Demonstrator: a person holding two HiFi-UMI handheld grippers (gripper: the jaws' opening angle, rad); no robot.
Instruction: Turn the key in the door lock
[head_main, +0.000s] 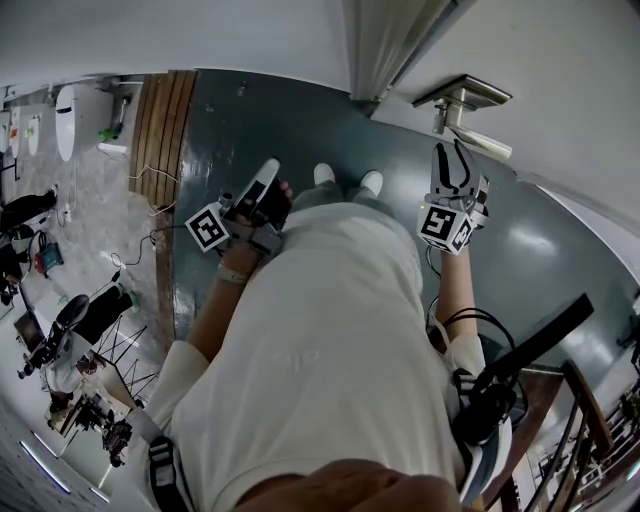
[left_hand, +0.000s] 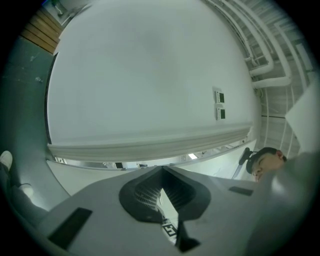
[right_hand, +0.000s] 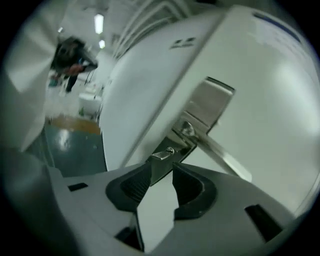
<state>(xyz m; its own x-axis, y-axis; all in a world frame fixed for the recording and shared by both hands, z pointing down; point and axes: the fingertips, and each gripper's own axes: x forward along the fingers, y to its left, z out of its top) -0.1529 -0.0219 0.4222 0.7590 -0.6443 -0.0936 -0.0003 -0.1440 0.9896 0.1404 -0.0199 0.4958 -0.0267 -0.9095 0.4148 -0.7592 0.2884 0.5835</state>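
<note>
**Floor** (head_main: 240, 130): dark grey-green, glossy, with pale reflections.

- Pair of white shoes (head_main: 322, 174), toes on the dark surface. They are the reference point for the entries below.
- Strip of wooden planks (head_main: 160, 130), left of the shoes, running along the dark floor's edge.
- Pale stone-patterned floor (head_main: 90, 200), beyond the planks, farther left of the shoes.
- Thin cables (head_main: 140, 245), trailing from the pale floor across the planks.
- Black tripods and stands (head_main: 95, 320), clustered well left of the shoes, too small to tell apart.

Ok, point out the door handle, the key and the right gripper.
door handle (right_hand: 223, 156), right gripper view, middle of lever.
key (right_hand: 161, 155), right gripper view, its visible end.
right gripper (right_hand: 161, 166), right gripper view, between its fingertips.
</note>
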